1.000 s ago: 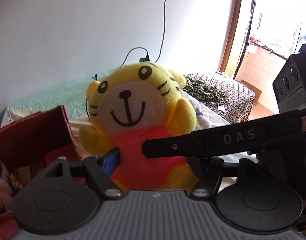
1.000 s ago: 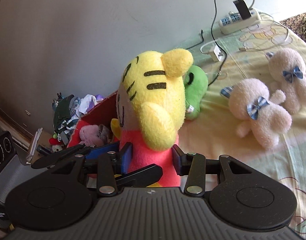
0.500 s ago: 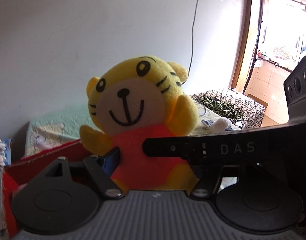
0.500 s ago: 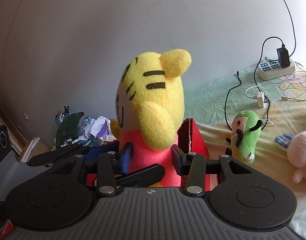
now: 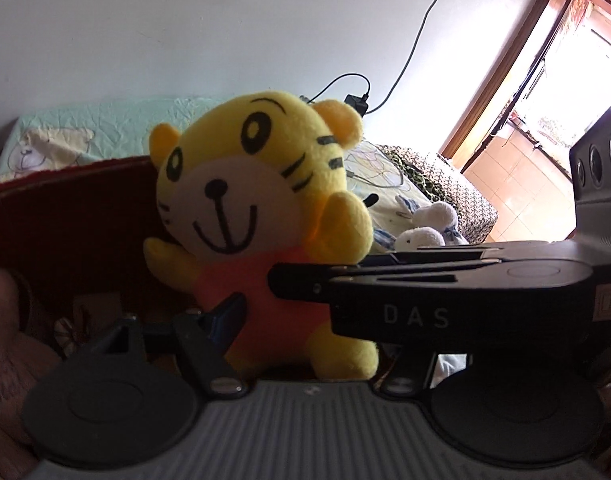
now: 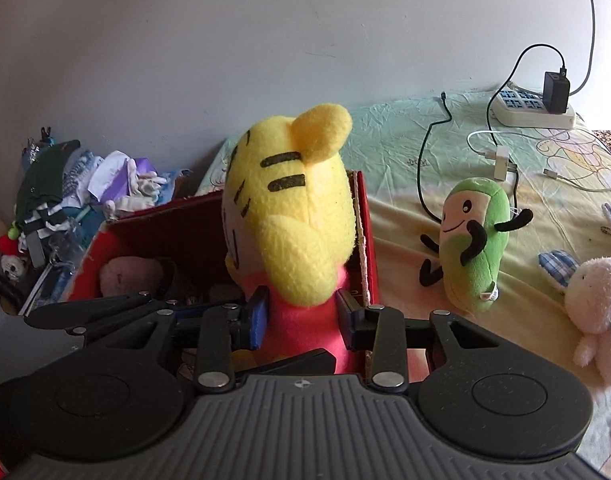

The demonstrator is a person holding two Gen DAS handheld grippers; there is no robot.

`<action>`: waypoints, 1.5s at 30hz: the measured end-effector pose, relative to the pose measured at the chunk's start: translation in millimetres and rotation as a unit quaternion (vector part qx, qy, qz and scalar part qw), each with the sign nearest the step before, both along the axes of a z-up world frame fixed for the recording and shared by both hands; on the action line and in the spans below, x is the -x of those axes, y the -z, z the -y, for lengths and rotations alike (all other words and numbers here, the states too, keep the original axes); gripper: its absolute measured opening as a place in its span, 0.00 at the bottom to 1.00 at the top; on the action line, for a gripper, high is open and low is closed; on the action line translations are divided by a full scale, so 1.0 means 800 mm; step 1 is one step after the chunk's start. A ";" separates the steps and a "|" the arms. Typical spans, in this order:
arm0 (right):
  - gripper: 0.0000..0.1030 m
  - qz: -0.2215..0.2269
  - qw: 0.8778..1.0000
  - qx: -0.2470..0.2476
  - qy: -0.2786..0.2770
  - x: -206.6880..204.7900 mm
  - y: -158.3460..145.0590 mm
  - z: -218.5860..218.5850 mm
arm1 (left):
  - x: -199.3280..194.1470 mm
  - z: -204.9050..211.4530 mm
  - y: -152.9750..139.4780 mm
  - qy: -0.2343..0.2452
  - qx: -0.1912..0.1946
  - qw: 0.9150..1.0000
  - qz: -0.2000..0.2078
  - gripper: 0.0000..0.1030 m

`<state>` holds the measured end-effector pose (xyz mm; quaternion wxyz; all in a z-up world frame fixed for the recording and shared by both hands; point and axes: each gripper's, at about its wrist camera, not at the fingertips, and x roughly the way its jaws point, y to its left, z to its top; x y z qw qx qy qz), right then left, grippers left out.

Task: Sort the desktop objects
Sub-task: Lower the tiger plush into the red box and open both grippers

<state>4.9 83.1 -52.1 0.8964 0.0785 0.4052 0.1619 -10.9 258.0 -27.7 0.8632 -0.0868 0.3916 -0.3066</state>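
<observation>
Right wrist view puts the yellow tiger plush (image 6: 297, 216) directly over the open red box (image 6: 157, 224), where a second ago it hung over the bed with the box off to the left. You have carried it across between both claws, and it now sits low enough that its red body dips behind the box's near wall. Your right claw (image 6: 301, 316) pinches the red torso from both sides, blue pad on one flank and black pad on the other, and its jaws are closing, sinking further into the soft stuffing. Your left claw (image 5: 273, 316) grips the same torso from the front; the blue pad presses the toy's side, the opposite finger is hidden behind the right claw's arm, and these jaws are closing too.

Left wrist view confirms the change: the box's dark red inner wall (image 5: 65, 232) now fills the space behind the tiger, where half a second ago only its rim showed below. A pinkish plush (image 6: 129, 276) already lies on the box floor.

My reading is that the carry is done and the drop is what remains, so you would lower a little and let go rather than squeeze harder. Left on the bed (image 6: 405, 128) are the green plush (image 6: 475, 240) and a pink bunny (image 6: 597, 296), with the power strip (image 6: 533, 108) and its cables well behind them.
</observation>
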 end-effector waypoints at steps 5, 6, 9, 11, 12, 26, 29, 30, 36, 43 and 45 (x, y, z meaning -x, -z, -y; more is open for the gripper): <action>0.36 -0.023 1.000 0.020 0.004 0.008 -0.011 -0.001 | 0.008 -0.005 -0.001 0.015 0.012 1.000 0.001 0.63; 0.36 -0.029 0.999 0.021 0.007 0.007 -0.014 0.000 | 0.011 -0.004 -0.002 0.016 0.011 1.000 0.002 0.63; 0.37 -0.049 0.998 0.028 0.005 0.000 -0.017 -0.002 | 0.008 -0.006 0.003 0.012 0.012 1.000 -0.004 0.63; 0.40 -0.057 0.998 0.025 0.008 -0.009 -0.013 -0.003 | 0.000 -0.009 0.009 0.003 0.003 1.000 -0.016 0.63; 0.41 -0.056 0.998 0.024 0.010 -0.011 -0.012 -0.003 | -0.001 -0.012 0.011 0.001 0.004 1.000 -0.020 0.64; 0.71 0.127 0.990 0.061 0.012 -0.018 -0.040 -0.028 | -0.014 -0.020 0.014 -0.014 0.018 0.999 -0.033 0.64; 0.54 0.103 0.994 0.028 0.010 -0.028 -0.033 -0.026 | -0.010 -0.018 0.015 -0.011 0.014 0.999 -0.032 0.64; 0.52 0.102 0.994 0.040 0.008 -0.027 -0.034 -0.030 | -0.009 -0.016 0.015 -0.005 0.014 0.999 -0.034 0.64; 0.48 0.063 0.992 0.105 -0.020 -0.014 -0.036 -0.050 | 0.005 0.001 0.016 0.002 -0.013 1.000 -0.015 0.64; 0.49 0.026 0.993 0.112 -0.012 -0.048 -0.008 -0.053 | -0.017 -0.023 0.025 -0.024 0.007 0.998 -0.053 0.64; 0.52 0.023 0.996 0.089 -0.002 -0.049 -0.005 -0.046 | -0.016 -0.025 0.024 -0.026 0.016 0.998 -0.061 0.64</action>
